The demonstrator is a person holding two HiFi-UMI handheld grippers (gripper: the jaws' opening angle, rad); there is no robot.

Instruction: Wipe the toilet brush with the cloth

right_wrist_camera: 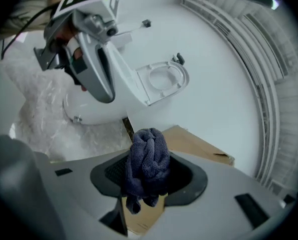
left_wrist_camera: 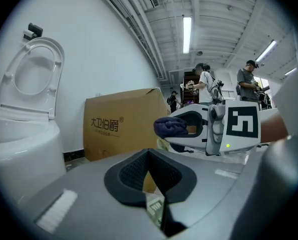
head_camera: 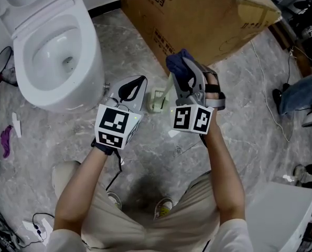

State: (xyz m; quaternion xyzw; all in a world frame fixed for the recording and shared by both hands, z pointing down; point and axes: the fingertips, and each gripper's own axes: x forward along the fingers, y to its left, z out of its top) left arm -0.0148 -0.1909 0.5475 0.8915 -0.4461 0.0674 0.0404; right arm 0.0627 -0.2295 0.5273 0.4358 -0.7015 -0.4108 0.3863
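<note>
The toilet brush [head_camera: 168, 86] stands in its pale holder [head_camera: 156, 104] on the floor [head_camera: 66, 140]. Its long axis is roughly upright, with the handle end uppermost and leaning a little toward the right gripper [head_camera: 186, 70]. It sits between the two sets of fingers, just to the right of the left gripper [head_camera: 137, 85] and just below and left of the right fingers. No fingers are on it. The handle top comes close under the cloth [head_camera: 178, 62], but I cannot tell whether the two touch.

The right fingers are clamped on the cloth, a dark blue bunched wad that bulges out past the fingertips, with a loose end hanging beneath. The left fingers meet at their tips with nothing between them. The holder's ridged edge shows low down through the slit behind the tips.

The floor is grey marbled tile with thin cables trailing across it. A white toilet [head_camera: 56, 51] with its seat raised stands beyond the left fingers, against a white wall. A large cardboard box [head_camera: 197, 20] stands beyond the right fingers. People stand far back under strip lights.
</note>
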